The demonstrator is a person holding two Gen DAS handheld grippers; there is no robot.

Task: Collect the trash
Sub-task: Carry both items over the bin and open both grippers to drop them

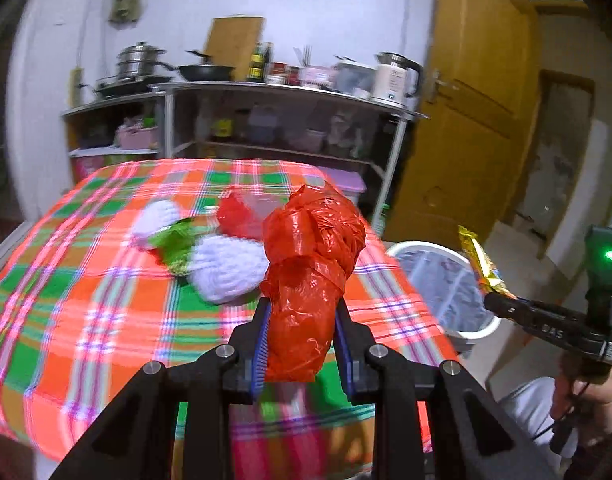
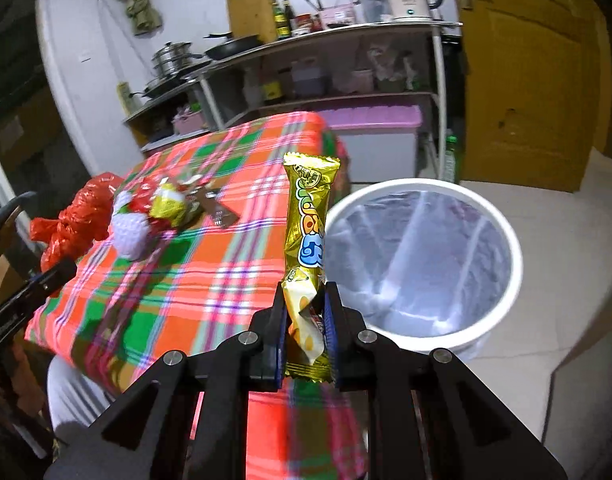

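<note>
My left gripper [image 1: 302,312] is shut on a crumpled red plastic bag [image 1: 311,264] and holds it above the plaid table [image 1: 86,300]. My right gripper [image 2: 304,300] is shut on a gold snack wrapper [image 2: 307,220] held upright near the table's right edge, beside the white trash bin [image 2: 501,232]. The right gripper also shows in the left wrist view [image 1: 493,296] with the wrapper [image 1: 479,260] over the bin [image 1: 409,246]. More trash lies on the table: white crumpled paper [image 1: 226,268], green scraps [image 1: 178,240], a red wrapper [image 1: 236,214].
A metal shelf [image 1: 290,88] with pans, bottles and a kettle stands behind the table. A yellow wooden door [image 1: 473,120] is at the right. A purple-lidded box [image 2: 373,120] sits under the shelf. Tiled floor surrounds the bin.
</note>
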